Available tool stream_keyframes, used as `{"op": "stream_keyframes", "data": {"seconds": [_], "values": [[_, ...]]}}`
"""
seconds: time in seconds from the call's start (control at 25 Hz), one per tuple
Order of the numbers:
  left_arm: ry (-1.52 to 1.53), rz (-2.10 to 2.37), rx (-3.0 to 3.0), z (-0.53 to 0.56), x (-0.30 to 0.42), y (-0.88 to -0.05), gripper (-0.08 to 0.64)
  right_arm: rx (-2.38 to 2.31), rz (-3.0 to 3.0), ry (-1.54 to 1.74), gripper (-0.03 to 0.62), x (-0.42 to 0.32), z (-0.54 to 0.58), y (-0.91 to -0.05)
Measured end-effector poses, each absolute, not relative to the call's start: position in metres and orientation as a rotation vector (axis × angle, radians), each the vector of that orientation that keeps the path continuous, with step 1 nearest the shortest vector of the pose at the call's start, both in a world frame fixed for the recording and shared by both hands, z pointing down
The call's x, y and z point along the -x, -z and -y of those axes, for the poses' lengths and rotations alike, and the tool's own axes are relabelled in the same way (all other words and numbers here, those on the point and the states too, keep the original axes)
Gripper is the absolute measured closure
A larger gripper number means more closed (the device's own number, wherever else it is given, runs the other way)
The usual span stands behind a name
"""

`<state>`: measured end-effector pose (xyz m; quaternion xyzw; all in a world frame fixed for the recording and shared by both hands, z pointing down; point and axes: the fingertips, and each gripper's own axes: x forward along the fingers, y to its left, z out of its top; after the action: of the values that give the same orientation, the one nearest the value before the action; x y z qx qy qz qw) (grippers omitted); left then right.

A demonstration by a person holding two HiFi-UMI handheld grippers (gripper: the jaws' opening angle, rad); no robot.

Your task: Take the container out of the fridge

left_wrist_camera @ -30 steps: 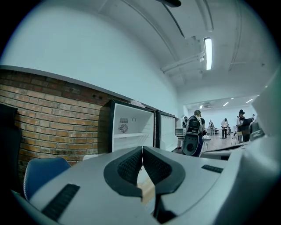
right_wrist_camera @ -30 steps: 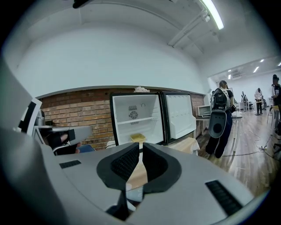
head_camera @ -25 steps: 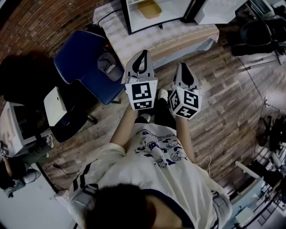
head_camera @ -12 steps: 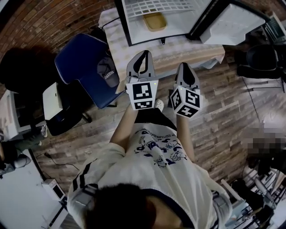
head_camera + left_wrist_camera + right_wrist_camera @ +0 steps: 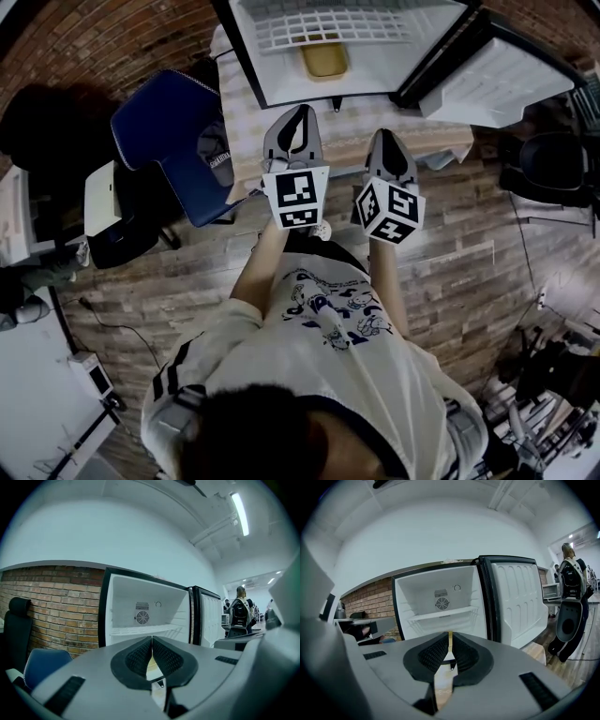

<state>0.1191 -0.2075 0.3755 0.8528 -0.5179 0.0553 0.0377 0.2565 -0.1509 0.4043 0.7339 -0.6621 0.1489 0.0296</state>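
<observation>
A small fridge (image 5: 281, 28) stands open on a cloth-covered table at the top of the head view. A shallow yellowish container (image 5: 323, 58) sits on its floor, under a white wire shelf. My left gripper (image 5: 298, 120) and right gripper (image 5: 387, 142) are held side by side over the table's near edge, short of the fridge, both pointing at it. Both are shut with nothing in them. In the left gripper view the fridge (image 5: 145, 616) is straight ahead, and the container shows only as a pale sliver behind the touching pads. The right gripper view shows the same fridge (image 5: 440, 606).
The fridge door (image 5: 497, 80) hangs open to the right. A blue chair (image 5: 164, 131) with a dark cap (image 5: 217, 155) stands left of the table (image 5: 356, 131). A brick wall (image 5: 56, 606) lies left of the fridge. A person with a backpack (image 5: 569, 588) stands far right.
The fridge and table have drawn closer, with more of the fridge's inside and door in view. Both grippers stay shut and side by side, now over the table's edge.
</observation>
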Motion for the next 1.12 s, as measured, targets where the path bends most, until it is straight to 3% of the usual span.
{"op": "stream_keyframes", "data": {"seconds": [1.12], "values": [[-0.271, 1.573, -2.477, 0.3, -0.141, -0.423, 0.541, -2.162, 2.07, -0.626, 0.546, -0.271, 0.272, -0.444]]}}
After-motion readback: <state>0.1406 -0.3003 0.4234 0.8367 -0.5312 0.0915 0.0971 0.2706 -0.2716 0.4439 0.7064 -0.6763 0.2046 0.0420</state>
